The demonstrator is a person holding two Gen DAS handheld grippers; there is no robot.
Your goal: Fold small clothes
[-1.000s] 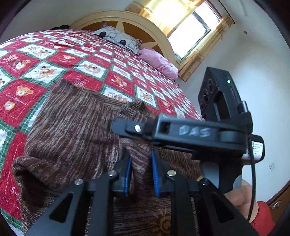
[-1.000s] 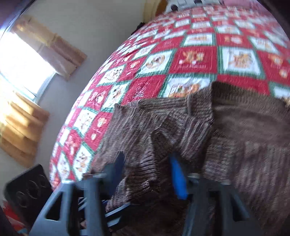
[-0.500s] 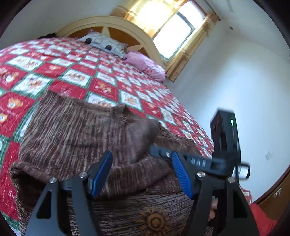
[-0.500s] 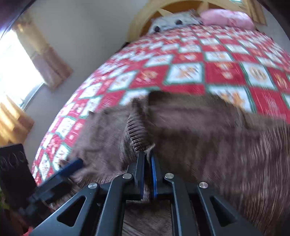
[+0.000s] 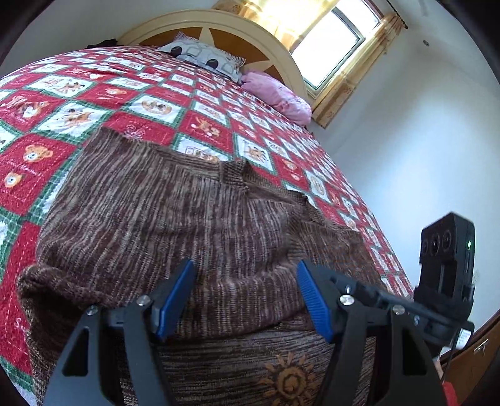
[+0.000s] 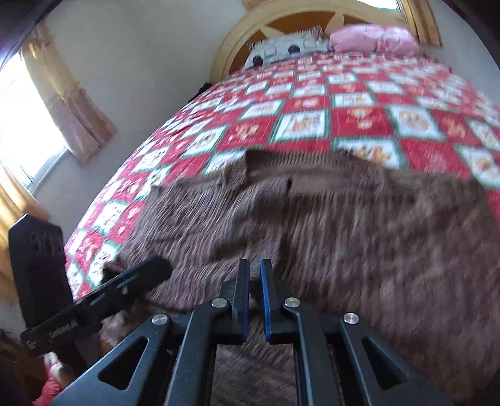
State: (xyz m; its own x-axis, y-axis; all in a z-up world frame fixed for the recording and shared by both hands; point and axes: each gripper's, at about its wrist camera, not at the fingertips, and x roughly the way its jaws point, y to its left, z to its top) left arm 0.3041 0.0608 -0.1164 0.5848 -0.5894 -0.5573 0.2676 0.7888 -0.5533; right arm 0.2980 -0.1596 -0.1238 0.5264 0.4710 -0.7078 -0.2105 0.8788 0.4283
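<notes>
Left wrist view: left gripper (image 5: 245, 295) gapes empty over the folded brown sweater (image 5: 175, 218); right gripper (image 6: 254, 295), nearly closed, grip unclear; best smooth the fold flat.

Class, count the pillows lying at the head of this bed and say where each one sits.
2. A grey patterned pillow lies against the headboard; a pink pillow lies beside it, nearer the window. Others may be hidden behind them.

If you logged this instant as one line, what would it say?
task: fold sweater | left gripper: open, above fold | right gripper: nearly shut, grip unclear | quilt: under sweater
</notes>
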